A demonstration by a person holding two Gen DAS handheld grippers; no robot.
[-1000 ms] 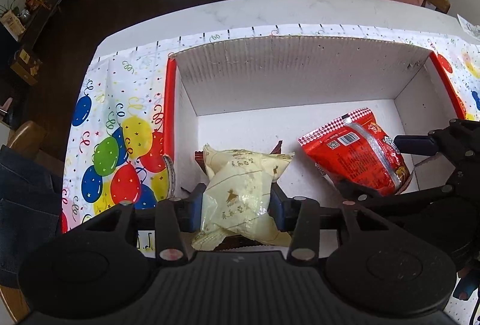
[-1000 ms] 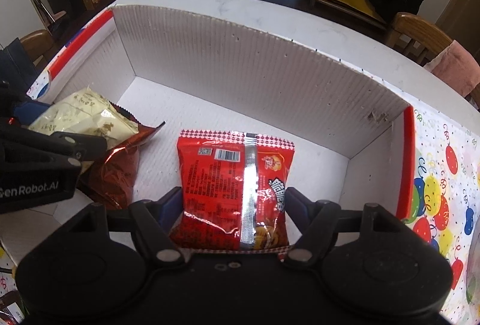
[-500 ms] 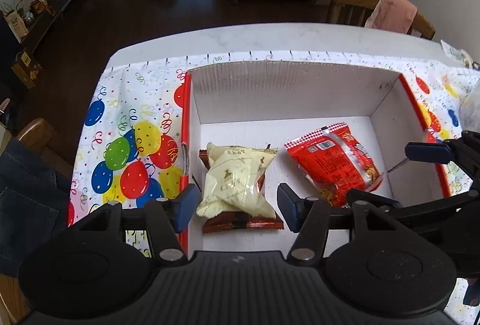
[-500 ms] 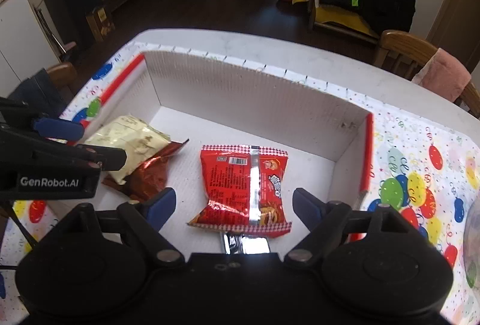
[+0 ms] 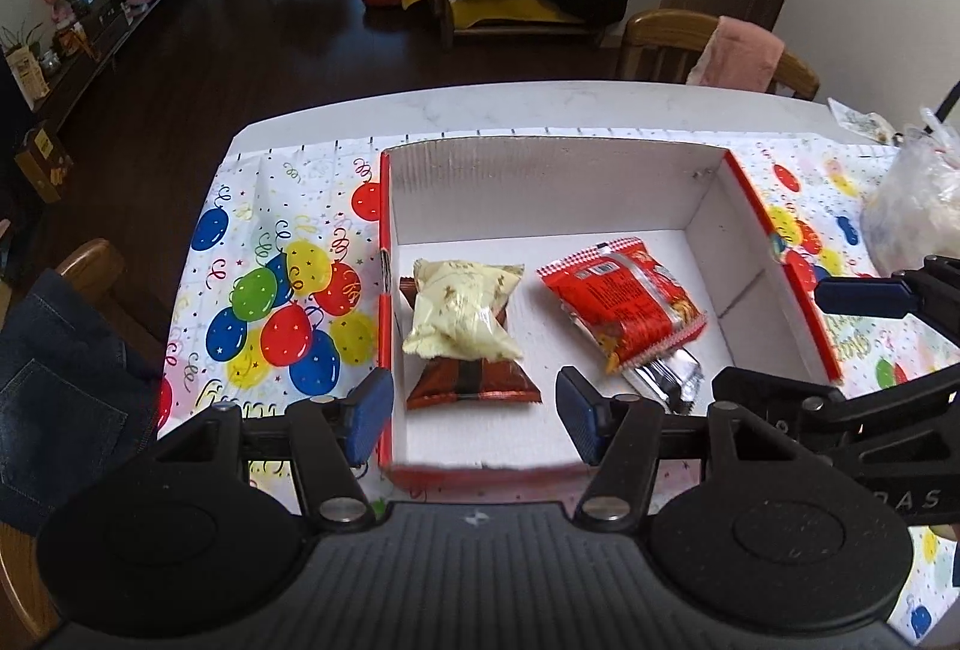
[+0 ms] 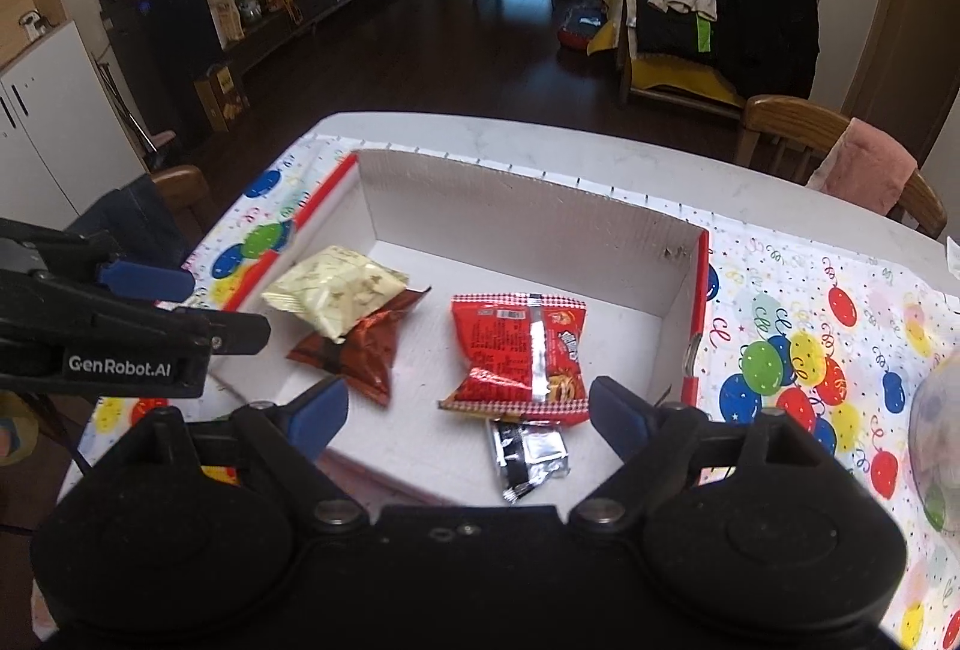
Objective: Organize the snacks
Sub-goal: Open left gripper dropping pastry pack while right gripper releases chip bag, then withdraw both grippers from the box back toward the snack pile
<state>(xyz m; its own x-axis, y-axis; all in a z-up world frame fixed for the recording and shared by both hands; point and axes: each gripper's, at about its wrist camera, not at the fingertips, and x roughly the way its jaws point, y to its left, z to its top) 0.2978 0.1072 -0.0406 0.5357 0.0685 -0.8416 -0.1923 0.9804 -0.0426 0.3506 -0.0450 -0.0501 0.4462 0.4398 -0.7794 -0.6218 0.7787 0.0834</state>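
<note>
Item 1. White cardboard box (image 5: 540,188), red-edged, centre of the left wrist frame, standing on the balloon-print tablecloth (image 5: 270,290); it serves as the collecting bin for the snacks.

Item 2. Pale yellow snack packet (image 5: 459,311), lower left of the box floor, lying on top of a dark red-brown packet (image 5: 474,380) (stacked, presumably to save floor space).

Item 3. Red snack packet (image 5: 621,296), right of centre, overlapping a silver-black packet (image 6: 528,452) that shows below it in the right wrist frame.

Item 4. Left gripper (image 5: 474,413), bottom centre of its frame, fingers spread wide and empty, above the near box wall.

Item 5. Right gripper (image 6: 468,407), bottom centre of its frame, fingers likewise apart, holding nothing.

Item 6. Clear plastic bag (image 5: 912,206), right edge, outside the box; contents unclear, possibly more snacks to fetch.
</note>
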